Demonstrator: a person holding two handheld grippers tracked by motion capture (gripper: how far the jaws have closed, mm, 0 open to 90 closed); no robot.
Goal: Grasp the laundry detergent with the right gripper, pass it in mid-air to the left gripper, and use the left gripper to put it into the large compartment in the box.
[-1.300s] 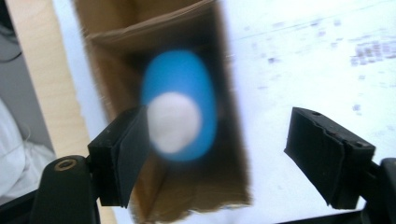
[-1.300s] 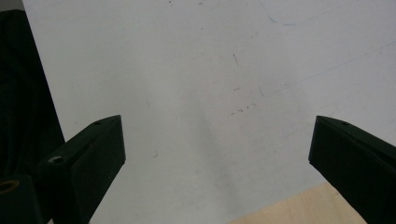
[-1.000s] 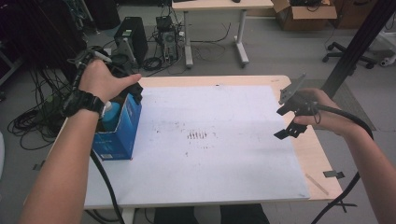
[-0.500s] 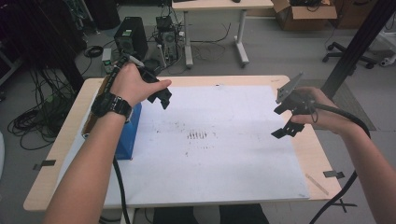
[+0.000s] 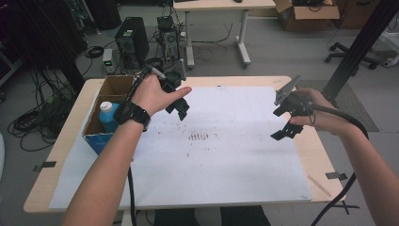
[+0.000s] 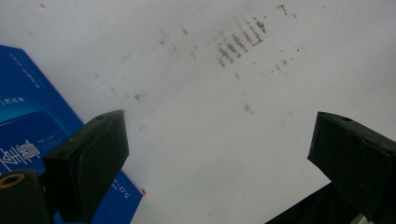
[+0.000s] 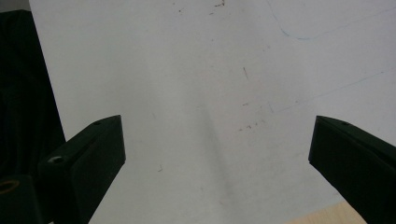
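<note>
Right gripper hangs above the right part of the white sheet, jaws spread wide, nothing between them. Left gripper is over the sheet's far left area, just right of the blue box; its jaws have just been opening and stand wide apart with nothing held. The box sits at the table's left edge, top open, with a bottle upright inside, white cap showing.
</note>
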